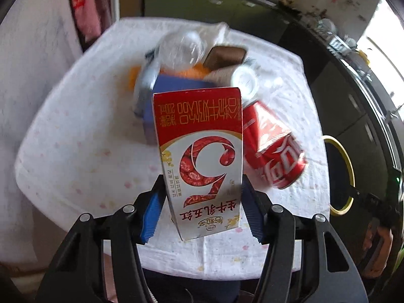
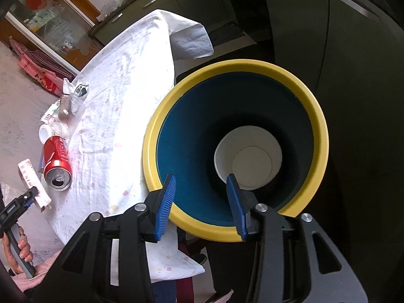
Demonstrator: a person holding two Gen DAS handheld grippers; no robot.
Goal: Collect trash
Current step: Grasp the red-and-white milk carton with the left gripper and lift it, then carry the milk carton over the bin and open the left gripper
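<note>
Carton gripped, bin waiting

Left gripper (image 1: 203, 197) clamps the red-and-white milk carton (image 1: 202, 151); right gripper (image 2: 200, 202), fingers apart, faces the yellow-rimmed bin (image 2: 313, 106), apparently holding one white cup (image 2: 248, 160); red can (image 1: 272, 149) remains.

Upside down on the red-and-white milk carton (image 1: 202, 156): a big "6", plus "生牛乳五红" near its base. The red can (image 1: 274, 149) shows white Coca-Cola script in Chinese.

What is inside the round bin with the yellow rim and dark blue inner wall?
Inside the round bin with the yellow rim, one white paper cup lies at the bottom. The right gripper, open above the rim, covers part of the near inner wall.
</note>
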